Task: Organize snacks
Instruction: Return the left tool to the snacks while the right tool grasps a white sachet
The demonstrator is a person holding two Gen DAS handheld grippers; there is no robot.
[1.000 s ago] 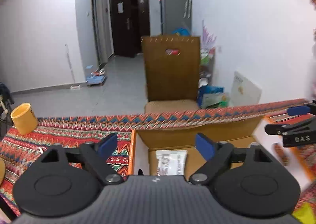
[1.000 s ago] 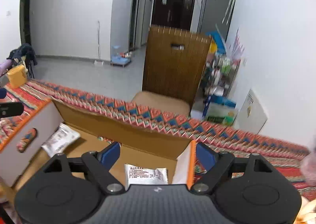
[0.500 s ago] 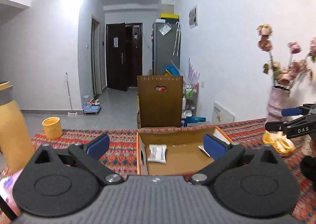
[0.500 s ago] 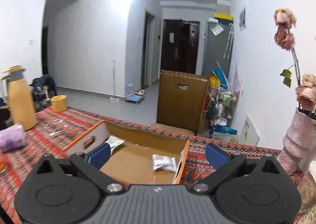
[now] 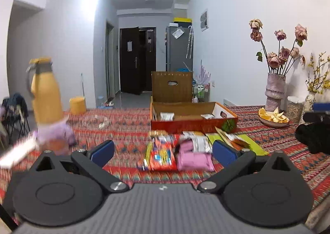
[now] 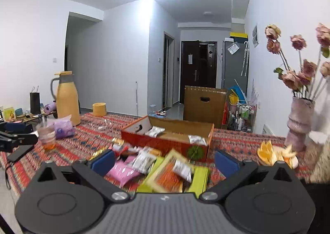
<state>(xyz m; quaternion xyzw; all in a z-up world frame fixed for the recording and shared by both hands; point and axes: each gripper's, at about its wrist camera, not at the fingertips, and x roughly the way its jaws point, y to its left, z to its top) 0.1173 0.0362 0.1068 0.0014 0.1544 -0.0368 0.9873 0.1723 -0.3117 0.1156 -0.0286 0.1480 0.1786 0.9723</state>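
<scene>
An open orange cardboard box (image 5: pixel 193 124) (image 6: pixel 165 141) stands on the patterned tablecloth with two white packets (image 5: pixel 167 116) inside. Loose snacks lie in front of it: an orange packet (image 5: pixel 162 154), a pink packet (image 5: pixel 193 157) (image 6: pixel 123 172), silver packets (image 6: pixel 144 158) and a yellow-green packet (image 6: pixel 173 174). My left gripper (image 5: pixel 164 150) is open and empty, held just before the orange and pink packets. My right gripper (image 6: pixel 165 160) is open and empty above the snack pile.
A yellow thermos (image 5: pixel 46 91) (image 6: pixel 67 98), purple tissue pack (image 6: pixel 61 126) and glass (image 6: pixel 46 138) stand at the left. A vase of dried roses (image 5: pixel 275 91) (image 6: pixel 299 122) and a plate of orange peel (image 5: pixel 273 116) are at the right. A wooden chair (image 5: pixel 172 86) is behind the table.
Both grippers have pulled back from over the box and now face the snack pile in front of it. Both stay open and empty.
</scene>
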